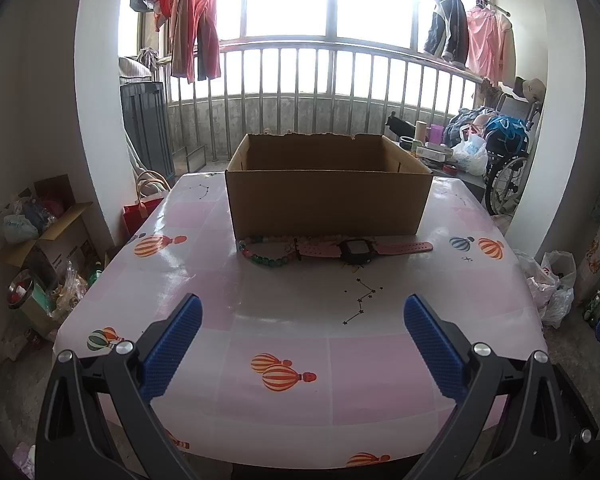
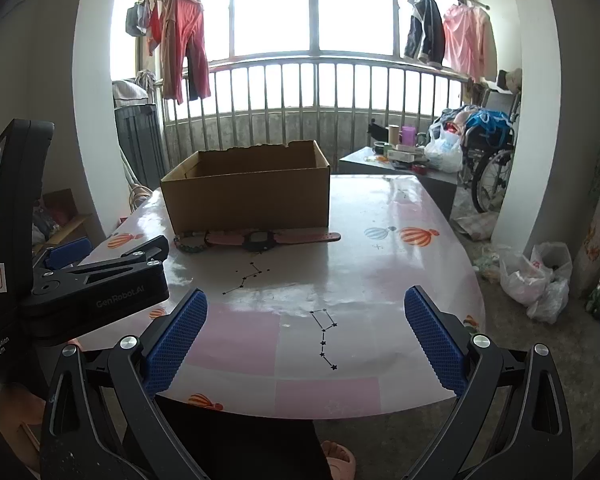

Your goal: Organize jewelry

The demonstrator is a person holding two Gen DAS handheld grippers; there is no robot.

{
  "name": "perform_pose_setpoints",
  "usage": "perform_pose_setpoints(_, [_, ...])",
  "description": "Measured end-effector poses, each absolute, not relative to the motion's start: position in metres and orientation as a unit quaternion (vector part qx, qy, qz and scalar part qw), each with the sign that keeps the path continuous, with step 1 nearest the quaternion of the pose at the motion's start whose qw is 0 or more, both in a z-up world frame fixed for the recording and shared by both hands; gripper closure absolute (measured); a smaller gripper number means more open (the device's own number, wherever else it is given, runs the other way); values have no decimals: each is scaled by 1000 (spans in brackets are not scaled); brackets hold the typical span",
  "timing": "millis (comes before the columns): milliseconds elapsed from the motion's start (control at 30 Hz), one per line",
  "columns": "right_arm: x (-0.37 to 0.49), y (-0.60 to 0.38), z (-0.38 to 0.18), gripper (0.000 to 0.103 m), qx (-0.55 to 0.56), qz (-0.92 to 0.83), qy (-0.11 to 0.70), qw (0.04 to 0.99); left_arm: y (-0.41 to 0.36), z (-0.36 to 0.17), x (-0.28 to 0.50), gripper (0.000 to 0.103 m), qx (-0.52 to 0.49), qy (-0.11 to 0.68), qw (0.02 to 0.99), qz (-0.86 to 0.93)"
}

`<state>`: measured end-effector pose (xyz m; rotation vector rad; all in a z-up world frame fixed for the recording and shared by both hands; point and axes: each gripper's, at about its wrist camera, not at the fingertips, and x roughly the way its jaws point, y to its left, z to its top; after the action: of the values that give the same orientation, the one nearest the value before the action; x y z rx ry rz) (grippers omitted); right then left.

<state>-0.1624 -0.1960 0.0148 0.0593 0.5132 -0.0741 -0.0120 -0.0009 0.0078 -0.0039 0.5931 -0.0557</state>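
An open cardboard box [image 1: 328, 204] [image 2: 248, 196] stands on the far half of the table [image 1: 300, 320]. Against its near wall lie a beaded bracelet [image 1: 260, 250] [image 2: 188, 243] of green and pink beads and a watch [image 1: 358, 250] [image 2: 262, 239] with a black face and pink strap. My left gripper [image 1: 302, 316] hovers open over the near table, well short of the jewelry, nothing between its blue pads. My right gripper [image 2: 306, 312] is open too, empty, further right and back. The left gripper's body [image 2: 96, 276] shows at left in the right wrist view.
The table wears a glossy pink cloth with balloon prints. Cluttered boxes and bags [image 1: 40, 240] sit on the floor at left, plastic bags [image 2: 536, 276] at right. A side table with bottles [image 2: 400, 152] and a wheelchair [image 2: 492, 160] stand behind on the right.
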Motion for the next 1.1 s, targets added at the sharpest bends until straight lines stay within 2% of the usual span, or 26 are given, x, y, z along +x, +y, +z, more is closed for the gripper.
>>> perform_pose_setpoints(1100, [-162, -197, 16, 8, 31, -33, 259, 965, -7, 3, -5, 4, 10, 306, 952, -23])
